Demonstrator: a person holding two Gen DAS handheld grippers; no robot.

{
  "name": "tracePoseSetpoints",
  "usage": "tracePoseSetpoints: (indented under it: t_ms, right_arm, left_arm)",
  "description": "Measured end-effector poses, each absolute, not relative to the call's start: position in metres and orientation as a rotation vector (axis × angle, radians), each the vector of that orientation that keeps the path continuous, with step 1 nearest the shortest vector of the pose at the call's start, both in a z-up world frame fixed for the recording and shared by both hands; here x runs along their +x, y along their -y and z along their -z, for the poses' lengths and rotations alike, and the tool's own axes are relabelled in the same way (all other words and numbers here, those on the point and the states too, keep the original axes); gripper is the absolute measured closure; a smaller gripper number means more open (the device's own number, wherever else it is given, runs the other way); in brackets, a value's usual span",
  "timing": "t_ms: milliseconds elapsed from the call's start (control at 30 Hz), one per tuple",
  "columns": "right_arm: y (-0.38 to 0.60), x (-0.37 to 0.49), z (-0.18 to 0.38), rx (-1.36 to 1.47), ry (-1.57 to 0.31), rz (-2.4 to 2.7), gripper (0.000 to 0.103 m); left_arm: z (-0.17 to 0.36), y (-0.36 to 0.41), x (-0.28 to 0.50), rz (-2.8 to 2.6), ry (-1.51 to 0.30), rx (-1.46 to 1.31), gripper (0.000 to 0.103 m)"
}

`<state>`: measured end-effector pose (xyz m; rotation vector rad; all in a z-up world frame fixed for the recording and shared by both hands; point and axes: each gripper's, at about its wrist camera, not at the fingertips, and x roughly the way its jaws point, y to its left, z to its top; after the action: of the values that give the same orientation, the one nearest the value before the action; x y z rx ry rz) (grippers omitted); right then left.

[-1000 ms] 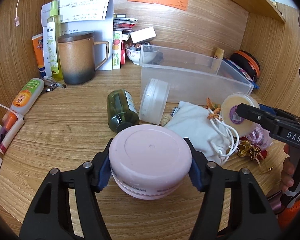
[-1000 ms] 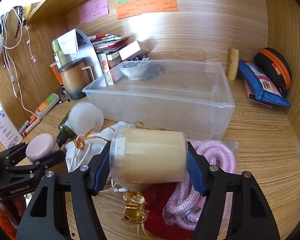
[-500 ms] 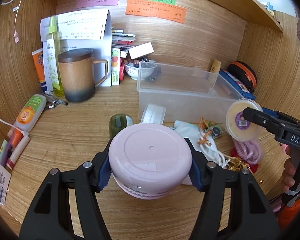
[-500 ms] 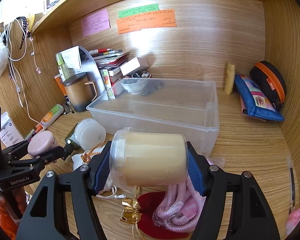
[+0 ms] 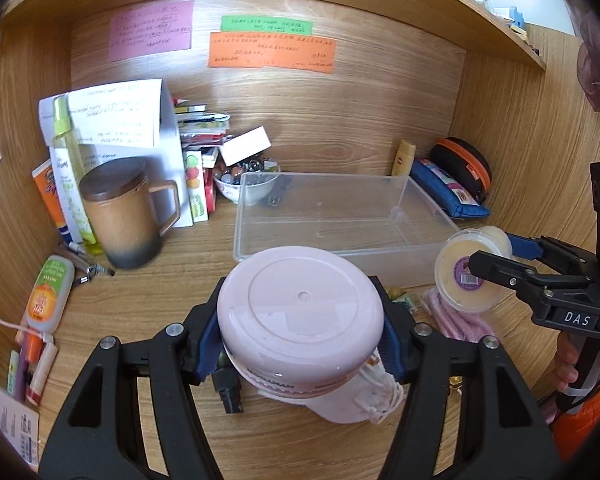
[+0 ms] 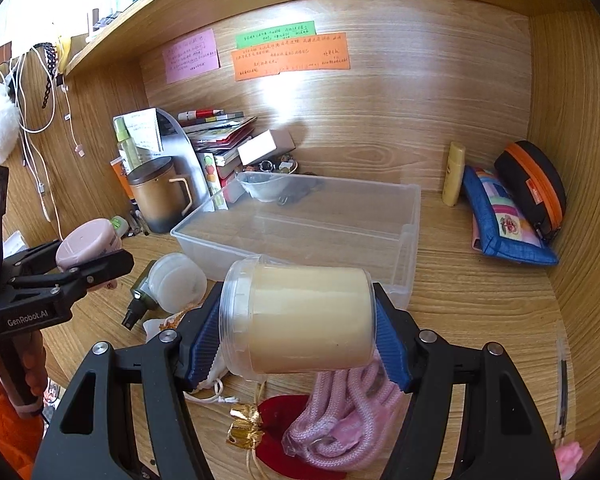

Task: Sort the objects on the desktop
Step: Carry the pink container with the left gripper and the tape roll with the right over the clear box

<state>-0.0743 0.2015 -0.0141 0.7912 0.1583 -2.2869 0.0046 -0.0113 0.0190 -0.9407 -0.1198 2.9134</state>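
1. Landmark: clear bin (image 5: 340,216) at mid-surface, open top, nothing inside that shows.
2. Left gripper (image 5: 300,344): jaws clamped on the pink jar (image 5: 300,316), pads on its round sides, lid up. Jar hangs off the surface, just short of the bin's near wall, toward its left end.
3. Right gripper (image 6: 300,344): jaws clamped on the cream tub (image 6: 300,316), pads on its two ends. Tub lies on its side, long axis across the jaws and parallel to the bin's near wall. It hangs in front of the bin's right end.
4. Key relation: the bin lies straight ahead of both loads and below them. Both hands look about equally near; I can't call one closer.
5. Judgement: next move is forward over the near wall, then release. The tub, released sideways, could roll inside the bin.
6. In front of the bin, on the surface: white pouch (image 5: 340,408), pink cord (image 6: 340,420), green bottle (image 6: 140,300), white jar (image 6: 176,282). All unsorted.
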Motion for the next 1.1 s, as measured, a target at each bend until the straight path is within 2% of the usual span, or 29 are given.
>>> tracePoseSetpoints:
  t_ms: [667,1100]
  right_arm:
    - [-0.198,-0.129,-0.015,0.772,-0.188,2.286,0.039]
    - [-0.176,-0.172,-0.005,0.825,-0.219,2.244,0.039]
  left_arm:
    - [-0.056,-0.001,-0.072,-2.844,0.027,-0.929,0.039]
    - [-0.046,0.001,-0.122,-2.803,0.020,-1.003,0.039]
